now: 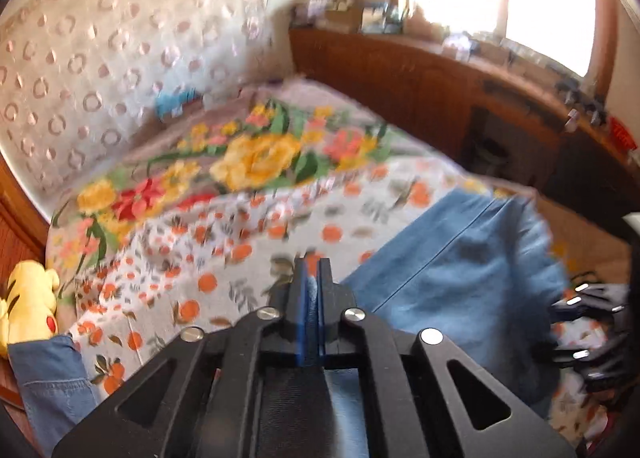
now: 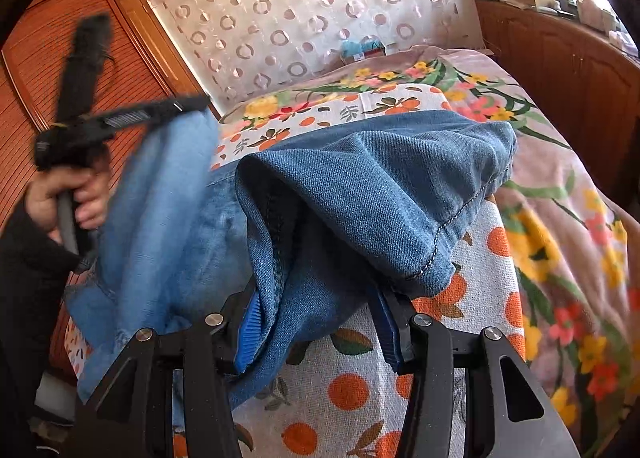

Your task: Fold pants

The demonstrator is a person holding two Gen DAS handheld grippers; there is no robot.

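1. Currently, the left gripper (image 1: pixel 313 270) is clenched on a thin fold of the blue pants (image 2: pixel 360 178), pads pressed together over denim.
2. The right gripper (image 2: pixel 320 322) stands wide; bunched denim lies between its blue pads (image 2: pixel 246 334), but whether they press on it I cannot tell.
3. The pants lie on the orange-print sheet (image 2: pixel 344 390), one leg lifted at nine o'clock in the right wrist view.
4. A yellow plush toy (image 1: pixel 28 302) sits at eight o'clock in the left wrist view.

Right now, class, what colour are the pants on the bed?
Blue denim pants, clearest in the right wrist view.
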